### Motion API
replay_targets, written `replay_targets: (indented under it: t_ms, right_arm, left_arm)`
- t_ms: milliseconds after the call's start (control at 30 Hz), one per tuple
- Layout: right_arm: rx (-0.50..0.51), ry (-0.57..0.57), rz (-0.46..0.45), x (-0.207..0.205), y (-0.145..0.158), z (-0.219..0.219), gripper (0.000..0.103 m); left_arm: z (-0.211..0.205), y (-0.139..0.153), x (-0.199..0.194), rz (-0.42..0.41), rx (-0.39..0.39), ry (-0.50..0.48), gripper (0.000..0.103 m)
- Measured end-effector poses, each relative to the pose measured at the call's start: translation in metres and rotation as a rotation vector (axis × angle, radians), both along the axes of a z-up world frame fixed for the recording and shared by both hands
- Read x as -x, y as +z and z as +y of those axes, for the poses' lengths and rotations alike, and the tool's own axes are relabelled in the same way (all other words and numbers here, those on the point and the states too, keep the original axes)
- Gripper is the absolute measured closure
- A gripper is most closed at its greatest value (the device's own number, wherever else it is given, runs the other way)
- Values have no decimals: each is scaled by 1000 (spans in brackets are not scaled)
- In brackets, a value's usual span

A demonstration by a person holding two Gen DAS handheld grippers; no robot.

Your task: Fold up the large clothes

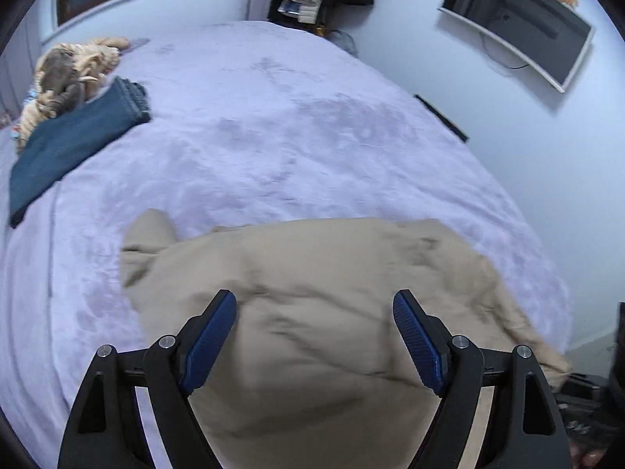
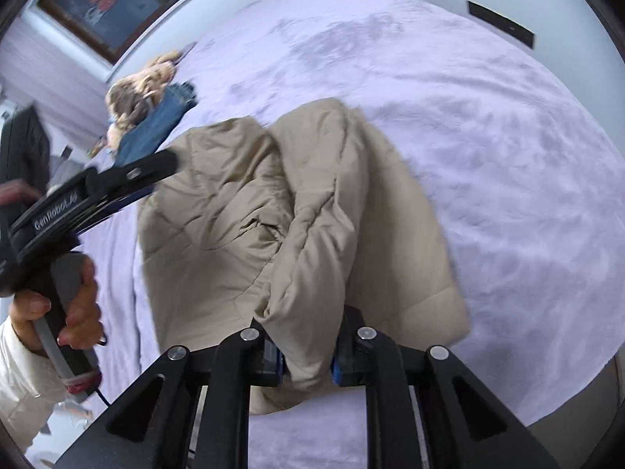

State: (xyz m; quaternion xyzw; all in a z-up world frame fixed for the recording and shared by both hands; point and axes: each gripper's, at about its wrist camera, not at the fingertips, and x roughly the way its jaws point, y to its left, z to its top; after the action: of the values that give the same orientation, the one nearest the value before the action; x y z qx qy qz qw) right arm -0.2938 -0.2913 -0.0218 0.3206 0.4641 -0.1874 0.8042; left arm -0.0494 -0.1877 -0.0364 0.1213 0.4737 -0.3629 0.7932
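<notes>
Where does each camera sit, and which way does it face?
Left wrist: on the left tool, facing down at the beige jacket on the bed; its own open fingers show.
Right wrist: on the right tool, which pinches the jacket; the left tool and hand show.
Shared: jacket, bed, folded jeans.

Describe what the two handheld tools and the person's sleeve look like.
Both tools are black, angular frames with silver screws and ribbed blue pads. The left tool carries white "GenRobot.AI" lettering, a grey handle with a reddish band and a thin dark cable. The sleeve is white.
</notes>
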Motion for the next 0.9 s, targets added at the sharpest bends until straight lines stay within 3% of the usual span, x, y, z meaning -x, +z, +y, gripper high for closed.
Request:
replay_targets:
  t_ms: [100,167,267,367,533,600,667,733,767,900]
  right_arm:
    - [1,-46,20,14,-6,-13,88]
    - [-13,-69,29,19,-16,-24,88]
    - [-12,-101,66,26,-33,-37,88]
    - [-62,-168,84,39,-56,-62,88]
    - [-84,-208,122,55,-87,-87,87]
    - [-139,-199,138,56,-97,-93,85]
    - [-165,-200,151,56,-92,-100,83]
    - [-120,-184,133,59,-71,-103,83]
    - [-74,-178,99,63,-54,-105,79]
    - [6,-116,-10,61,-7,-109,78]
  left_arm:
    - [1,-32,-20,29,-27,56,20]
    - [-22,-48,-23,22,-36,59,20]
    - [-64,-56,-11,-25,-47,-4,20]
    - [-105,-66,-4,0,-47,-63,20]
    - [-130,-68,17,3,-57,-103,20]
    - [-132,-70,19,-5,-68,-104,20]
    - [-128,-71,17,-3,-70,-100,20]
    - [-125,-73,13,8,-73,-91,20]
    - [-124,-74,11,13,-74,-87,20]
    - [-123,-75,11,7,-83,-83,19]
